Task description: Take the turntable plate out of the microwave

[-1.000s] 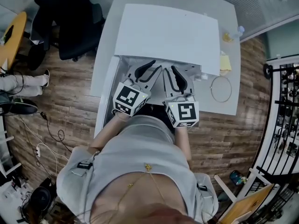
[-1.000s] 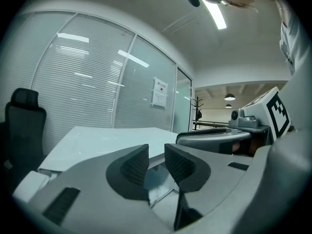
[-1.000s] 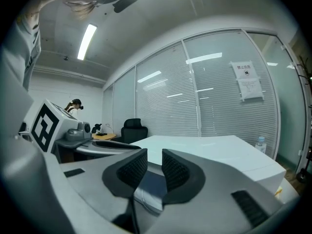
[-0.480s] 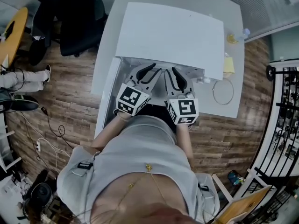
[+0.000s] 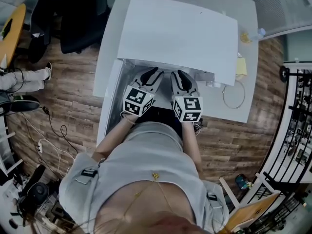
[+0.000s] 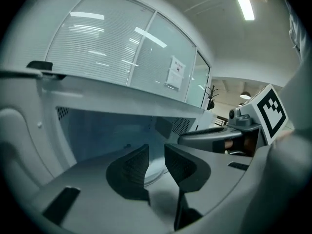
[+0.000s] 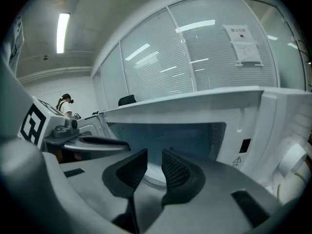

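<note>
A white microwave [image 5: 175, 33] stands on a white table, its door [image 5: 109, 99] swung open to the left. Both grippers hang side by side at the mouth of the cavity and point into it. My left gripper [image 5: 156, 72] [image 6: 156, 150] has its jaws a narrow gap apart with nothing between them. So does my right gripper [image 5: 176, 73] [image 7: 154, 155]. The glass turntable plate [image 6: 153, 172] [image 7: 152, 179] lies on the cavity floor, seen as a pale curved rim through each gap. Most of it is hidden behind the fingers.
The table [image 5: 108, 57] carries a wire ring [image 5: 233, 94] and small yellow items [image 5: 241, 65] to the right of the microwave. A dark office chair [image 5: 73, 18] stands at the left over wood floor. A black rack [image 5: 297, 111] fills the right edge.
Both grippers have sunk and drawn closer to the cavity mouth, rolling slightly. Their jaws keep the same narrow gap.
</note>
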Tool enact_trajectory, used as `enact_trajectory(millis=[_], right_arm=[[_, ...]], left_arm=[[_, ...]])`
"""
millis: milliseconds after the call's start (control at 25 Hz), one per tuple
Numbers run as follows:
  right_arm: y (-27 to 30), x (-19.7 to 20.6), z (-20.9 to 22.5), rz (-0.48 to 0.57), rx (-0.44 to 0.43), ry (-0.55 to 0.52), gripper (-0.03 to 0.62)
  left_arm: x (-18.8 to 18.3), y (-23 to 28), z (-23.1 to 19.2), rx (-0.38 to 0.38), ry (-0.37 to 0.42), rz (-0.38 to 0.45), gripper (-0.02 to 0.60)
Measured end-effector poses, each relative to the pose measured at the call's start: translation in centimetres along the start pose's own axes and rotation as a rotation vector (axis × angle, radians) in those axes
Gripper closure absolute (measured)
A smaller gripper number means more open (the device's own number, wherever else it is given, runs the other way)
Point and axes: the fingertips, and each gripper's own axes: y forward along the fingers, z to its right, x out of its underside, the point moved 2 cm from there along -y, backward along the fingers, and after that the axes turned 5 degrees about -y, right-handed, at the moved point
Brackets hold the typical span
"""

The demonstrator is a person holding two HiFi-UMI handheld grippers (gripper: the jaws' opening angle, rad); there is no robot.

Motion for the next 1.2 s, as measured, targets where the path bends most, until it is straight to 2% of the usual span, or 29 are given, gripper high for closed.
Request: enact_trajectory(millis=[120,280,480,640,840,960,1080,1200], right_arm=[[1.1,1.7,0.5,-0.043,0.001,0.008,0.497],[2.4,3.4,0.5,-0.097,-0.013,0.049,0.497],[3.4,5.7,1.3,-0.159,-0.016,0.161,0.497],[3.6,7.6,2.4,-0.191,-0.012,0.33,0.475],[4.6,9.8,2.6,-0.237,-0.053,0.539,0.415],[5.2,10.2,2.9,-0.253,-0.065,0.617,0.406],[5.5,10.5,3.3,-0.278,-0.061,0.633,0.422],[5.6,11.2,3.3,-0.312,-0.072,0.697,0.401]], left_arm=[[1.7,0.8,-0.8,-0.026,-0.053,-0.031,0.479],[3.7,1.4,-2.3,-0.052,-0.18,-0.068,0.479],[5.6,2.1,-3.4,-0.087,-0.27,-0.118,0.476],[7.5,2.4,-4.7,-0.138,-0.439,-0.137,0.46],[9.4,3.0,-6.0,-0.162,-0.683,-0.106,0.38],[10.1,3.6,-6.6,-0.176,-0.771,-0.099,0.367],[10.5,4.5,-6.9,-0.177,-0.858,-0.097,0.365],[10.6,5.0,-7.4,-0.184,-0.906,-0.086,0.365]])
